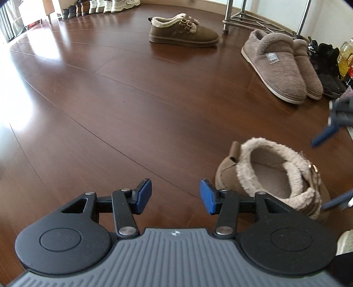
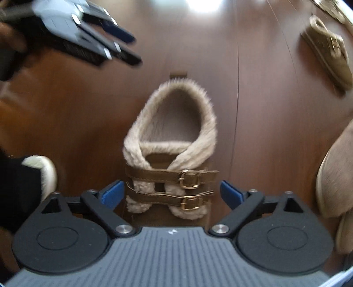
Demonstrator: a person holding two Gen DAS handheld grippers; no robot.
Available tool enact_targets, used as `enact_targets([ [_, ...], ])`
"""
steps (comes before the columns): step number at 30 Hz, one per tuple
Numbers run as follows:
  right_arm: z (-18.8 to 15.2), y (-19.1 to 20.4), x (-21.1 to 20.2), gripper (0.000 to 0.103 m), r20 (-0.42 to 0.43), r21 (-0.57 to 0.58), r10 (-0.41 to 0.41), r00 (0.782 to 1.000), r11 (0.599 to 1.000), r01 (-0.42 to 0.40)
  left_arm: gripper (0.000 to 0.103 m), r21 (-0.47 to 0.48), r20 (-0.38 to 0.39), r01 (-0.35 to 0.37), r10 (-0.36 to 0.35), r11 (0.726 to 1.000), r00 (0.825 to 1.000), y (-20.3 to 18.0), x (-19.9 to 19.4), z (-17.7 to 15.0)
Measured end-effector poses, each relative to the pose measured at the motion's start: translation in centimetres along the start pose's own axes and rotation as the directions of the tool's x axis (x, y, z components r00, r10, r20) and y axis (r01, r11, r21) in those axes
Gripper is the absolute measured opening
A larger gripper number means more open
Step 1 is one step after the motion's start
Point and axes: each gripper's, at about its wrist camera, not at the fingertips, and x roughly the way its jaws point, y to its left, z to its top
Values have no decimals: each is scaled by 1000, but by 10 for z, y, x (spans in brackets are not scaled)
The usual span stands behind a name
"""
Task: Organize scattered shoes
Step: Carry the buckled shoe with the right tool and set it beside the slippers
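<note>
Your right claw [image 2: 169,192] hangs over the brown fur-lined shoe [image 2: 169,141], which stands upright on the wooden floor [image 2: 253,110] with its two buckled straps [image 2: 172,176] right between your blue pads [image 2: 112,191]. The main risk is the grip itself. If you close across the straps and fleece, the pads may bite only soft trim, and the shoe could tilt, swing or drop when you lift. The left pad already looks very close to the shoe's side, so coming down off-centre could shove the shoe along the floor instead of straddling it. The right wrist view is blurred, so I cannot tell whether that pad actually touches.

A second risk is a clash: your left claw [image 1: 175,196] shows at the upper left of the right wrist view, near the shoe, and the two tools could knock together if both go for it.

The shoe's partner [image 1: 184,31] stands well apart across the floor, and a pair of grey slippers [image 1: 280,66] is lined up by the metal rack [image 1: 242,17], so a careless carry could bump them.

As for the claws: the right one stands wide open around the shoe, gripping nothing. The left one is partly open, with only bare floor between its pads, and holds nothing; the shoe sits just to its right.
</note>
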Motion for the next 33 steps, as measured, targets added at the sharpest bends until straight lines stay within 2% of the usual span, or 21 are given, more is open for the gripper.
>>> enact_targets([
  [2,8,0,-17,93,39,-145,66,997,988,-60,54,-3,0,-1,1,1000,1000,-2,-4,-2],
  [3,12,3,-21,93,28,-246,108,994,964,-98,54,-5,-2,-6,6,1000,1000,-3,-7,-4],
  [4,16,9,-24,93,-10,-407,170,985,900,-160,54,-7,-3,-9,9,1000,1000,-4,-8,-6],
  [5,17,12,-25,93,-38,-484,196,980,854,-190,54,-9,-6,-13,13,1000,1000,-5,-14,-12],
  [6,21,17,-23,93,-105,-605,233,967,757,-248,54,-12,-8,-16,16,1000,1000,-6,-16,-15],
  [7,28,20,-16,92,-191,-676,245,951,669,-308,54,-15,-9,-18,18,1000,1000,-7,-15,-16],
  [8,35,22,-8,92,-243,-705,234,941,624,-337,54,-20,-10,-20,19,1000,1000,-8,-18,-20],
  [10,43,28,5,92,-303,-727,205,930,581,-365,54,-24,-10,-17,16,1000,1000,-9,-22,-24],
  [11,55,27,20,92,-351,-737,181,919,552,-390,54,-25,-11,-14,14,1000,1000,-11,-22,-24],
  [12,59,27,26,91,-371,-737,177,912,542,-405,54,-24,-12,-13,13,1000,1000,-12,-22,-24],
  [13,66,28,39,88,-410,-733,171,896,523,-435,54,-23,-9,-16,15,1000,1000,-14,-23,-24],
  [15,71,32,57,74,-475,-715,162,865,501,-487,54,-23,-4,-19,19,1000,1000,-15,-24,-24],
  [16,71,36,69,59,-529,-697,151,835,484,-529,54,-26,-5,-19,19,999,1000,-14,-24,-24],
  [17,64,39,73,53,-567,-674,151,810,479,-561,54,-33,-7,-19,19,999,1000,-14,-25,-24],
  [18,63,39,79,53,-595,-646,161,787,488,-588,54,-36,-10,-20,19,999,1000,-13,-24,-24],
  [19,63,37,83,52,-602,-632,166,781,498,-594,54,-36,-13,-20,19,999,1000,-14,-23,-23],
  [20,60,35,86,45,-609,-618,173,774,508,-600,54,-35,-15,-21,21,999,1000,-14,-22,-23],
  [23,49,30,77,31,-601,-604,192,776,526,-599,54,-24,-16,-17,16,1000,1000,-17,-18,-19],
  [27,19,21,55,22,-601,-561,220,768,568,-602,54,21,-15,5,-5,1000,1000,-29,-10,-10],
  [30,-9,1,31,19,-600,-513,237,764,620,-594,54,85,-18,27,-25,996,1000,-44,-5,-4],
  [33,-49,-28,3,19,-606,-433,227,763,709,-556,54,159,-28,54,-51,986,998,-62,1,2],
])
